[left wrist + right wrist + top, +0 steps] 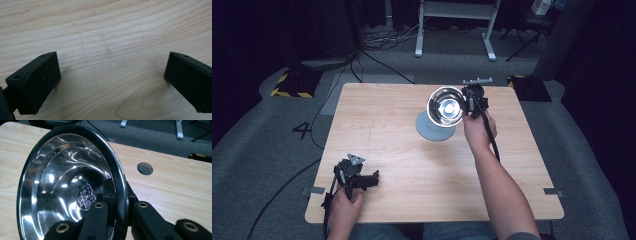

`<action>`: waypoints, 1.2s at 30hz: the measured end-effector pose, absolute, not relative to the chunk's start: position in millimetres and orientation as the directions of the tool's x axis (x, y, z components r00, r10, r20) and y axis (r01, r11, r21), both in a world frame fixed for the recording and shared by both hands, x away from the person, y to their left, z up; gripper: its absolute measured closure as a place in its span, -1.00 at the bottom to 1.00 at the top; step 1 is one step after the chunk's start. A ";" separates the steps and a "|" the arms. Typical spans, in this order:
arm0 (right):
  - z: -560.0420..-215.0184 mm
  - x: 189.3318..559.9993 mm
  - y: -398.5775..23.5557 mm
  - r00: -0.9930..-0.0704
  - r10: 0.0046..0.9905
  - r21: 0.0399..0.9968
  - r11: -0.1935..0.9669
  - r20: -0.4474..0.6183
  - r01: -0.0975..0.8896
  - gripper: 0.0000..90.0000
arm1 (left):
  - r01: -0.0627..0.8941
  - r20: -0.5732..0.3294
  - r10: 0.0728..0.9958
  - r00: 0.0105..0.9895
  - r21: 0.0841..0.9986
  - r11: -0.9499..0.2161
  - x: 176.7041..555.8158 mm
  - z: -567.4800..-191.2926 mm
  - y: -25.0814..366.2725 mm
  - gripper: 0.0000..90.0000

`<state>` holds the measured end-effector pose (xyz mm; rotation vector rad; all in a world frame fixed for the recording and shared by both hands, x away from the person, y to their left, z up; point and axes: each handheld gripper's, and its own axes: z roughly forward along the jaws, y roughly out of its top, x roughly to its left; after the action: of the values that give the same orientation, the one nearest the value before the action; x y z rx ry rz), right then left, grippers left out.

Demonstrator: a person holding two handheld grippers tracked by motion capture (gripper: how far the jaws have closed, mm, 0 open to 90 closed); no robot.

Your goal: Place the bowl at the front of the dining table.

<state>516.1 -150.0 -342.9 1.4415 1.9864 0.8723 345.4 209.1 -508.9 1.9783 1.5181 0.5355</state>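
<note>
A shiny steel bowl [445, 106] hangs tilted above the far middle of the wooden table [382, 120], its hollow facing the camera. My right gripper [468, 104] is shut on the bowl's right rim. In the right gripper view the bowl [65, 182] stands on edge, the rim pinched between the jaws of my right gripper [120, 212], and an emblem shows in its bottom. A round grey mat [428, 130] lies flat on the table just below the bowl. My left gripper [371, 178] rests near the front left corner, open, with bare wood between its jaws [112, 82].
A round hole [145, 168] is cut in the tabletop beyond the bowl. Past the far edge the carpet carries cables, a white desk frame [454, 25] and yellow-black striped blocks [292, 82]. The person's forearms enter from the near edge.
</note>
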 end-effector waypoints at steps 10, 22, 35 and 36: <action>-337.6 532.8 -154.7 -0.253 0.967 0.756 0.158 0.011 0.636 0.91 | 0.729 -0.033 0.962 0.271 0.660 -0.182 346.4 -508.9 209.1 -0.99; -332.5 553.7 -144.0 -0.241 0.970 0.755 0.141 0.022 0.640 0.91 | 0.729 -0.033 0.963 0.269 0.660 -0.181 347.3 -508.8 209.1 -0.99; -334.8 574.1 -118.3 -0.273 0.961 0.740 0.208 -0.033 0.640 0.90 | 0.727 -0.032 0.963 0.267 0.662 -0.180 347.1 -509.0 209.1 -0.99; -336.5 575.5 -116.9 -0.272 0.962 0.736 0.203 -0.026 0.646 0.91 | 0.728 -0.032 0.963 0.268 0.662 -0.180 347.1 -509.0 209.1 -0.99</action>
<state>575.5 -116.9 -336.5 1.4901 1.9948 0.8525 347.1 209.1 -509.0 1.9761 1.5209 0.5395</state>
